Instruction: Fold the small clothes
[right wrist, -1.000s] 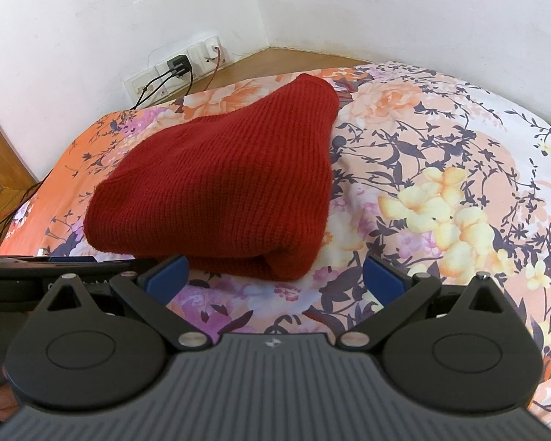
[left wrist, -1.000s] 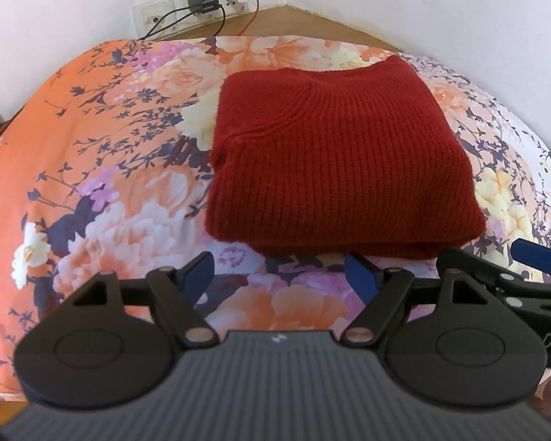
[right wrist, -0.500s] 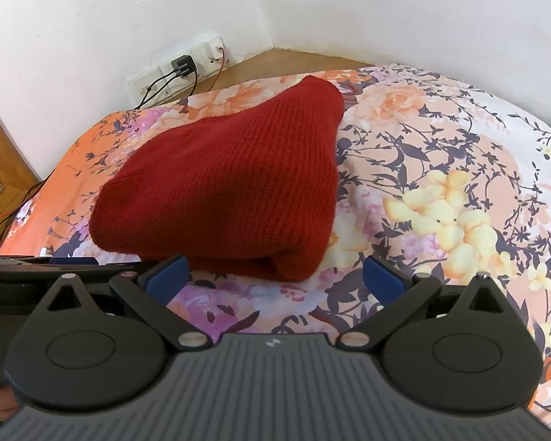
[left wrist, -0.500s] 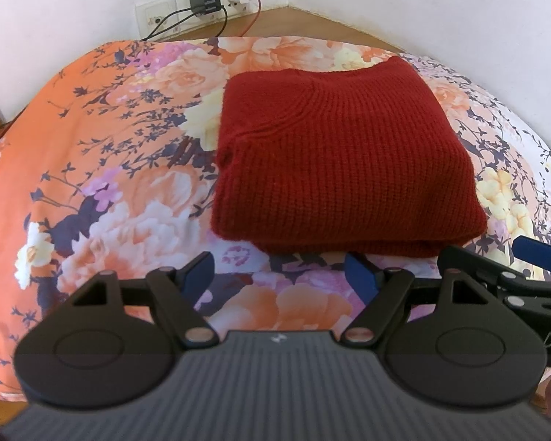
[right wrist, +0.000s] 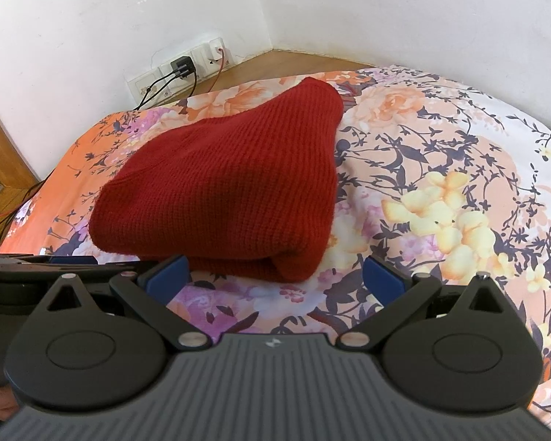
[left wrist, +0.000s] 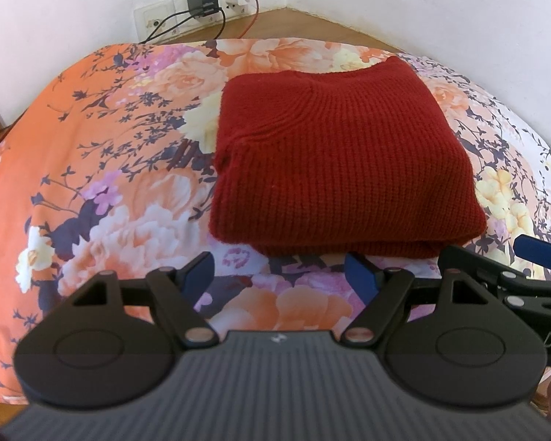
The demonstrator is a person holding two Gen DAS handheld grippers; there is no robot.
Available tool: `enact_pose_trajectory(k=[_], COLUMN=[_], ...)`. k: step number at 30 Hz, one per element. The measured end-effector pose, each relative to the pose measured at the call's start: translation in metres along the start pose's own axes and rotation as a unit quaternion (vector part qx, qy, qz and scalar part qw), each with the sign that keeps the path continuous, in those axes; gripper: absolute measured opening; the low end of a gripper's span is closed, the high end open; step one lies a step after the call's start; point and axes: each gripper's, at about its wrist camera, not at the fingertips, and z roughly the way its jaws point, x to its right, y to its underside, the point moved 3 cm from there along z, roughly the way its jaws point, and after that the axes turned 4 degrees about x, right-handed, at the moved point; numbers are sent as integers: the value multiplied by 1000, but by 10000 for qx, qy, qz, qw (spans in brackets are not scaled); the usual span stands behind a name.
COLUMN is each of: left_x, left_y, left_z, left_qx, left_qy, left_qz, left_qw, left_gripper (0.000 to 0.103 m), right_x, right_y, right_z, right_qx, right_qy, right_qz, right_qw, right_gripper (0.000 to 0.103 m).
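Note:
A dark red knitted sweater (left wrist: pixel 341 161) lies folded in a thick rectangle on the floral bed sheet (left wrist: pixel 103 169); it also shows in the right wrist view (right wrist: pixel 231 191). My left gripper (left wrist: pixel 281 273) is open and empty, just short of the sweater's near edge. My right gripper (right wrist: pixel 275 275) is open and empty, its blue pads close to the sweater's near folded corner. The right gripper's tip also shows at the right edge of the left wrist view (left wrist: pixel 536 253).
The bed sheet (right wrist: pixel 440 191) covers a mattress in a room corner. A wall socket strip with a black charger (left wrist: pixel 202 3) and cables sits on the wall behind. Wooden floor (right wrist: pixel 286 58) shows past the bed.
Both grippers have drawn back slightly and lifted a little from the sweater. The sweater has not moved. Both stay open.

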Motion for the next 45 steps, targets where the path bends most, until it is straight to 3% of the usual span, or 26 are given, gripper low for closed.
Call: enact_pose_trajectory(k=[45], left_x=[0], left_y=[4], left_z=[-1], left_qx=[-41], left_qy=[13], left_qz=[63], left_qw=[10000], left_gripper=[79], right_x=[1], right_y=[2], right_z=[-7], right_qx=[59], right_qy=[32], right_qz=[39], right_qw=[10000], right_gripper=[103])
